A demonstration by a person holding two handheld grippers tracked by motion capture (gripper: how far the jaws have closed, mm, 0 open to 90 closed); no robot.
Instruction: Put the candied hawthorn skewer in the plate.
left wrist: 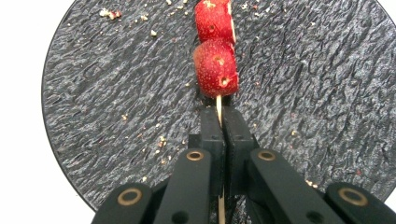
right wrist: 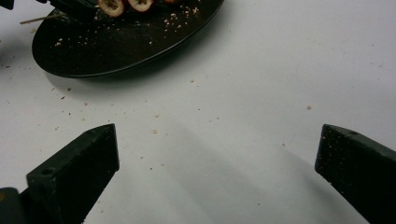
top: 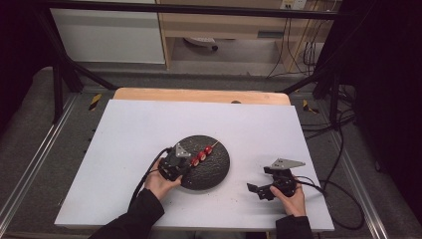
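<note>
Two red round fruit pieces are sitting threaded on a thin wooden skewer, lying across the round black textured plate near the white table's middle. Left gripper is pinching the skewer's bare end, jaws clamped. Right gripper is gaping wide, empty, resting toward the table's near right corner.

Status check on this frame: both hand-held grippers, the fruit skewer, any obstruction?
Left hand-held gripper shut on skewer stick, red fruit over black plate. Right hand-held gripper open above white table. Nothing in the way.
</note>
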